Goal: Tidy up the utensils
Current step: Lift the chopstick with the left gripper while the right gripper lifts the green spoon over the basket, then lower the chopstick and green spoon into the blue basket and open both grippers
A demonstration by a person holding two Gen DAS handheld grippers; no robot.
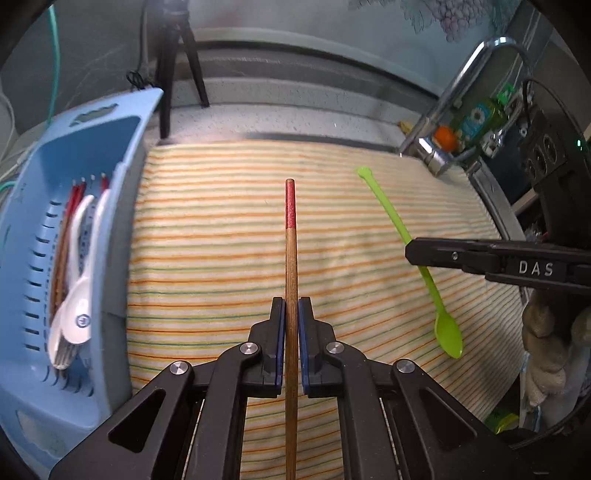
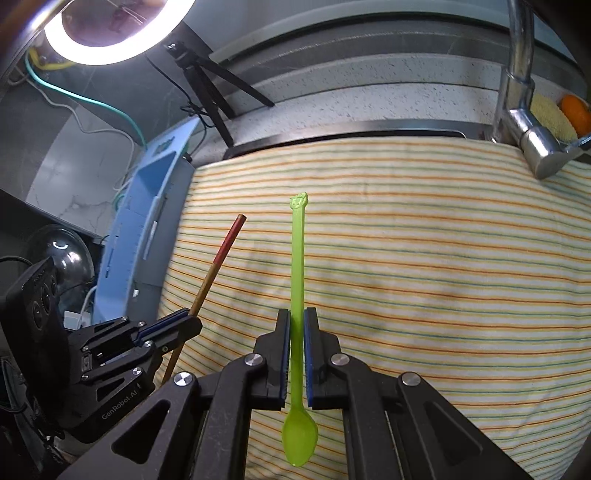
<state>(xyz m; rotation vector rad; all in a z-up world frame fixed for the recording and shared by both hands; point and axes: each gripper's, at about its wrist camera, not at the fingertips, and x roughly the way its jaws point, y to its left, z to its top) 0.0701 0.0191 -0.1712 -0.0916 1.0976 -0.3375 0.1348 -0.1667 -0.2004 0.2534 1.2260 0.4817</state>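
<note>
My left gripper (image 1: pixel 291 306) is shut on a brown chopstick with a red end (image 1: pixel 290 258), held above the striped cloth (image 1: pixel 207 258). It also shows in the right wrist view (image 2: pixel 218 266), held by the left gripper (image 2: pixel 184 317). My right gripper (image 2: pixel 296 317) is shut on the handle of a green plastic spoon (image 2: pixel 297 258), bowl end toward the camera. In the left wrist view the right gripper (image 1: pixel 410 253) holds the green spoon (image 1: pixel 391 210) at the right. A blue slotted basket (image 1: pixel 122 140) at the left holds white spoons (image 1: pixel 79 295), red-ended chopsticks and a fork.
A chrome tap (image 1: pixel 461 81) and a dish-soap bottle (image 1: pixel 480 118) stand at the back right by the sink. A black tripod (image 1: pixel 173 55) stands behind the basket. A ring light (image 2: pixel 110 33) glows at upper left in the right wrist view.
</note>
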